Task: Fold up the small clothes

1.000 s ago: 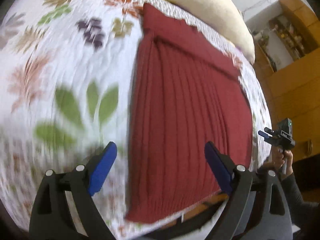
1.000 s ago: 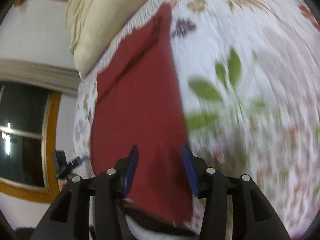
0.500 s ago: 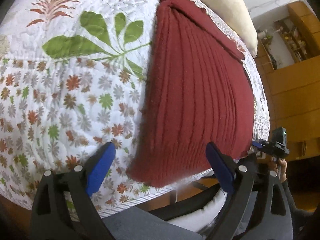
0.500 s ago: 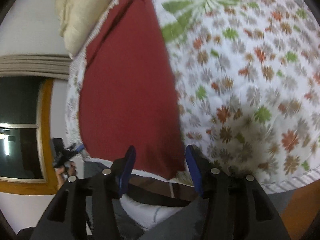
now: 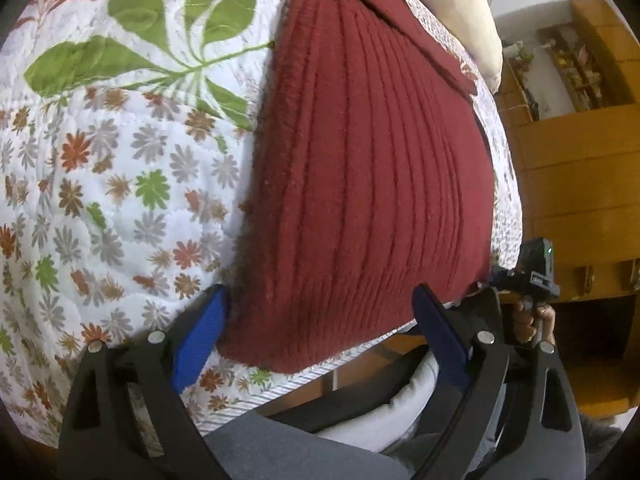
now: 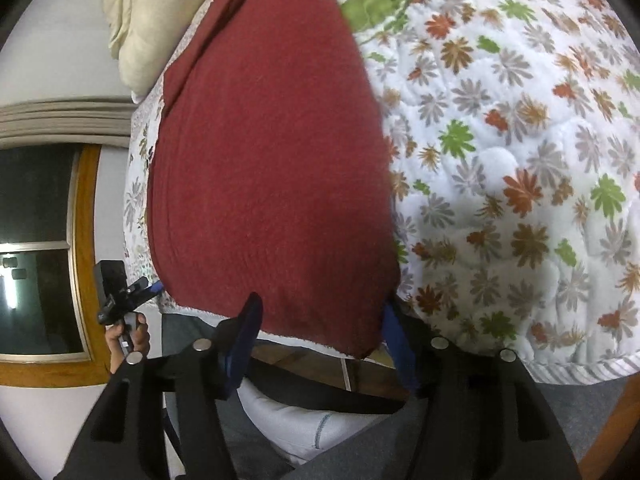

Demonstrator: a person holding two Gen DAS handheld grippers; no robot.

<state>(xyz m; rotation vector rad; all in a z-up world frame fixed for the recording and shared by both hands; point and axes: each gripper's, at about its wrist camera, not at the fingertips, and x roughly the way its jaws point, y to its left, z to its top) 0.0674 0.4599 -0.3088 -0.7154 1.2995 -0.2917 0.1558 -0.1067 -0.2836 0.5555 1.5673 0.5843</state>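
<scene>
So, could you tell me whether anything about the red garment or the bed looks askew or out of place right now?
Nothing stands out. The red garment lies flat on the floral quilt, its near hem at the bed's edge. The left gripper and right gripper are both open at that hem.

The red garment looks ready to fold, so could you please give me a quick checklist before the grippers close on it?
1. Garment lies flat on the quilt: ok.
2. Left gripper open around its near hem: ok.
3. Right gripper open at the near corner: ok.
4. Fabric between the pads: cannot tell.
5. Nothing lying on the garment: ok.
6. Pillow clear of the far end: cannot tell.
</scene>
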